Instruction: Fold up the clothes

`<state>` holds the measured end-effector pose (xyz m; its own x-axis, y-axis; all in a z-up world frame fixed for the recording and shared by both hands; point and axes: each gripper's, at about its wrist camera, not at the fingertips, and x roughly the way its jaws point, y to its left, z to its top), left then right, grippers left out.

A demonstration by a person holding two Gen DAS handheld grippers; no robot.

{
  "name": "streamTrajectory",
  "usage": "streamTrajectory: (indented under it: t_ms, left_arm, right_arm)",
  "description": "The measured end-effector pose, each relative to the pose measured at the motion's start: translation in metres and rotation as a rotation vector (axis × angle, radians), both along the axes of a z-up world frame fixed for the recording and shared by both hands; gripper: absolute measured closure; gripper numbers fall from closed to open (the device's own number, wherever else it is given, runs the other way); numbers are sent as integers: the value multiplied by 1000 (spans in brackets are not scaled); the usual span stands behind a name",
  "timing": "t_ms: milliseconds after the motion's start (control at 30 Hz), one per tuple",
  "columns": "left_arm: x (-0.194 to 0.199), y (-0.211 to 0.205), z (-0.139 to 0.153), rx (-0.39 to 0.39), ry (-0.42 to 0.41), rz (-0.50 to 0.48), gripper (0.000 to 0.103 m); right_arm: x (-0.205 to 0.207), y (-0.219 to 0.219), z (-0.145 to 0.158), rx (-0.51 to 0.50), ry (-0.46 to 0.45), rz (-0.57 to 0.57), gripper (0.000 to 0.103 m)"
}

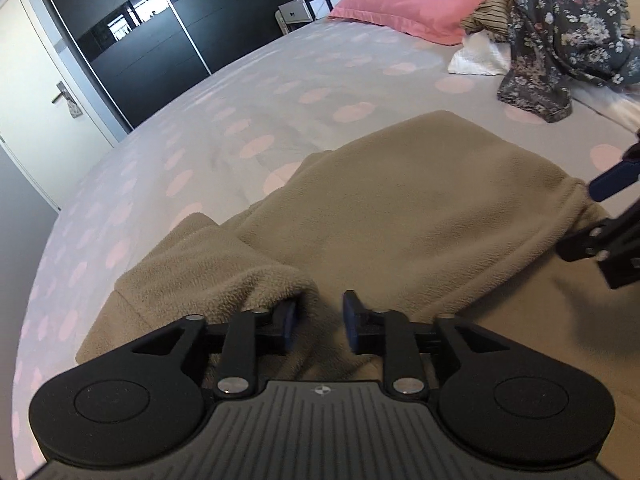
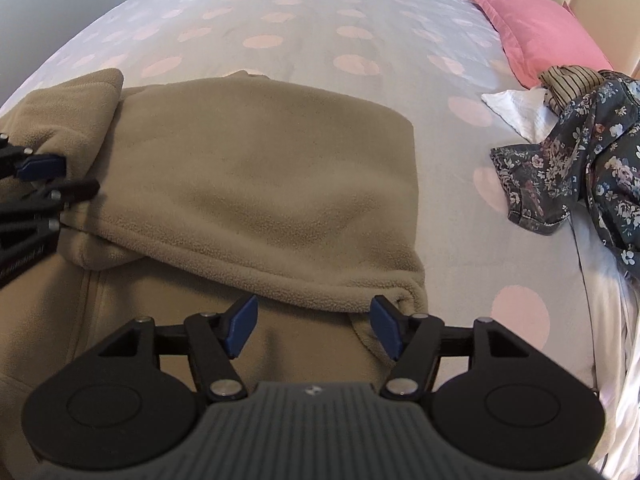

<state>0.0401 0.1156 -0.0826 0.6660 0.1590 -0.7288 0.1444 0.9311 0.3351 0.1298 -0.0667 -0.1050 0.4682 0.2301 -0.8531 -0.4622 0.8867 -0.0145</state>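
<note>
Blue-padded left tongs (image 1: 318, 322) are standing partly open over the near edge of the tan fleece garment (image 1: 400, 208); a bunched fold of fleece is draping over the left pad, but a grip cannot be confirmed. Right tongs (image 2: 314, 326) are gaping wider, jaws well apart, hovering just beside the folded hem with nothing between the pads. Fleece garment is lying on the bed (image 2: 304, 12), upper layer doubled over the lower one, one bunched part rising at its left side in the right wrist view.

Bedspread is showing pale grey with pink dots, lying mostly smooth. Pink pillow (image 1: 416, 4) is resting at the head end. Just beside it, a pile is sitting: floral dark garment (image 2: 592, 160) draping over a white cloth (image 2: 516, 110), with a striped piece (image 2: 568, 80) behind.

Room beyond: black sliding wardrobe (image 1: 168, 32) is reflecting a window, a white door (image 1: 44, 92) with lever handle is standing left of it, and a white shelf unit (image 1: 308, 6) is sitting past the pillow.
</note>
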Motion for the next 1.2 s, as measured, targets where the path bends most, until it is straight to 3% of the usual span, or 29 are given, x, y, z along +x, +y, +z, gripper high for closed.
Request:
streamTrajectory:
  t_ms: [233,400,600,800,1033,1200]
  left_arm:
    - [-29,13,16,-56,10,28,64]
    - [-43,47,24,-119,-7,128,63]
    - [-50,95,30,-273,-32,273,63]
    - [-42,119,18,-279,18,377,58]
    - [-25,130,4,-422,-8,329,59]
    - [-18,125,18,-482,-138,318,70]
  right_arm:
    - [-7,13,12,35,-31,43,37]
    - [-13,26,23,68,-59,86,37]
    - [-22,55,31,82,-74,150,37]
    - [-24,74,29,75,-66,177,37]
    - [-20,79,23,65,-46,173,37]
    - [-16,71,22,64,-49,152,37]
